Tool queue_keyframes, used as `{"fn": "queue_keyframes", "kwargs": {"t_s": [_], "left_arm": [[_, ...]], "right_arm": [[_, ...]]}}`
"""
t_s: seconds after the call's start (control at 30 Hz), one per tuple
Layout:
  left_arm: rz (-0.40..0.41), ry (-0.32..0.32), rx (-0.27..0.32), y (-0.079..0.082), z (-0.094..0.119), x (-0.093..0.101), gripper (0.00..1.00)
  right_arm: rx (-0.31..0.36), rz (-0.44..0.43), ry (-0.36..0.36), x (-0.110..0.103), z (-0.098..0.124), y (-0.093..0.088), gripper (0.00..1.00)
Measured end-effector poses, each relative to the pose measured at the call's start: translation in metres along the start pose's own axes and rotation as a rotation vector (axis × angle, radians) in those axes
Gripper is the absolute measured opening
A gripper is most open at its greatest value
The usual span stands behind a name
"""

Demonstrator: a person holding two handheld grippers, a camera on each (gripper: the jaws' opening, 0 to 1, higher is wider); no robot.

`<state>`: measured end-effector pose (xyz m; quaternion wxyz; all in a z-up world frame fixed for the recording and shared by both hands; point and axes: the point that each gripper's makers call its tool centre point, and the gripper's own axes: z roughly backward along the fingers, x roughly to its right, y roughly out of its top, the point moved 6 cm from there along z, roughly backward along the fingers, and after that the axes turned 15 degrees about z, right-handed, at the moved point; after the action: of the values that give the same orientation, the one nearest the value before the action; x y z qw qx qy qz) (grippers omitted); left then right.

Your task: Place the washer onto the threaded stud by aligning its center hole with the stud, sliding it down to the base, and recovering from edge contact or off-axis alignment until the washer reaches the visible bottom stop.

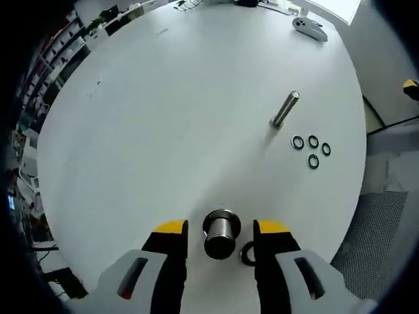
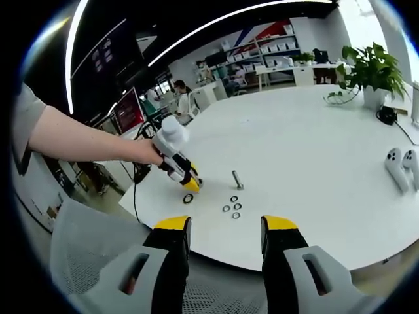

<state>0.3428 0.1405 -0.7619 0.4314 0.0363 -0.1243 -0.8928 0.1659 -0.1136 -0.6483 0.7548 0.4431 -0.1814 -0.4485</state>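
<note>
Left gripper: jaws stood spread apart with yellow tips, low over the white table, nothing clamped between them.
Between the jaws: a short threaded stud stood in the gap, its round top toward the camera, touching neither jaw as far as could be told.
Washer: a dark ring lay flat on the table just beside the stud, partly hidden behind the right-hand jaw; not on the stud.
Farther out: a long metal bolt stood tilted on the table, with four small black rings clustered near it, well apart from the stud.
Table edge: a white controller lay at the far rim.
Right gripper: jaws stood apart and empty, held off the table's near edge.
Seen from the right: a hand held the left gripper down at the table, the washer beside its tip.
Plant: potted, at the far side.
Writing: none readable.
</note>
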Motion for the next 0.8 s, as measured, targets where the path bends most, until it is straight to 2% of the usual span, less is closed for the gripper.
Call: {"fn": "queue_keyframes", "kwargs": {"t_s": [0.43,0.8], "left_arm": [[0.136,-0.017,-0.007,-0.025,0.009,-0.001,0.45],[0.181,-0.02,-0.002,-0.032,0.002,0.007,0.45]], "right_arm": [[-0.005,0.011,0.015,-0.002,0.0,0.0,0.45],[-0.01,0.019,0.019,-0.002,0.0,0.0,0.45]]}}
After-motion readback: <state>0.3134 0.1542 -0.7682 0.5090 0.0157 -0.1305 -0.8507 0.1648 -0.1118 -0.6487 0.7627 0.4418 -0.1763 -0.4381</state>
